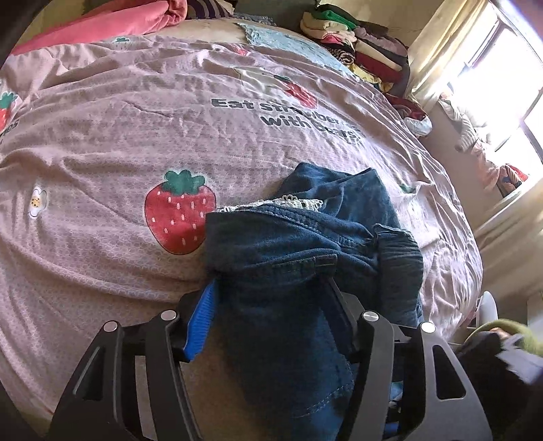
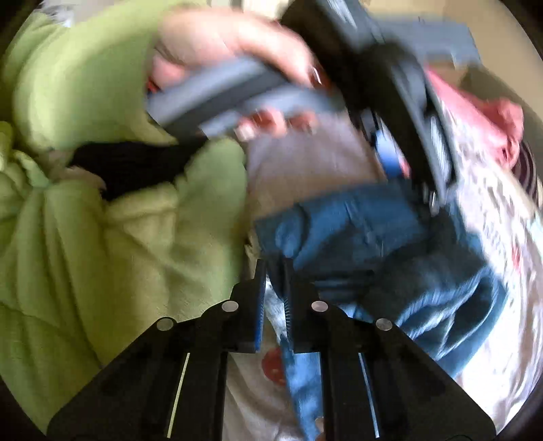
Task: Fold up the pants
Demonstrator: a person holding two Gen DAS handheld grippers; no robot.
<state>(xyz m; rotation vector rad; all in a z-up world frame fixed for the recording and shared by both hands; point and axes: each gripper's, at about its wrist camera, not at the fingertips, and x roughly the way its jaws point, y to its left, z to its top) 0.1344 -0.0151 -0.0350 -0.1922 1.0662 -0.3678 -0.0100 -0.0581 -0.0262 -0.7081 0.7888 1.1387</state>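
Jeans [image 1: 305,244] lie bunched in the lower centre of the left wrist view, on a pink bedsheet [image 1: 118,135] printed with strawberries and dark lettering. A strip of white lace trim [image 1: 271,203] peeks out along a fold near their top edge. The left gripper [image 1: 271,288] reaches in from the bottom of the frame, its fingers spread about halfway with a thick wad of denim filling the gap between them; the blue pad [image 1: 202,322] on the left finger lies against the cloth, so it grasps the jeans. A stack of folded clothes [image 1: 356,44] sits at the upper right, beside a bright window [image 1: 502,84], and a pink blanket [image 1: 101,23] lies at the upper left.

In the right wrist view, which is blurred, the right gripper [image 2: 275,271] at lower centre is clenched nearly together on an edge of the jeans [image 2: 356,230], a strip of denim trailing down between its fingers. A lime-green fleece sleeve [image 2: 85,135] fills the left side. At the top, a hand [image 2: 237,51] with painted nails holds the grey handle of the other gripper.
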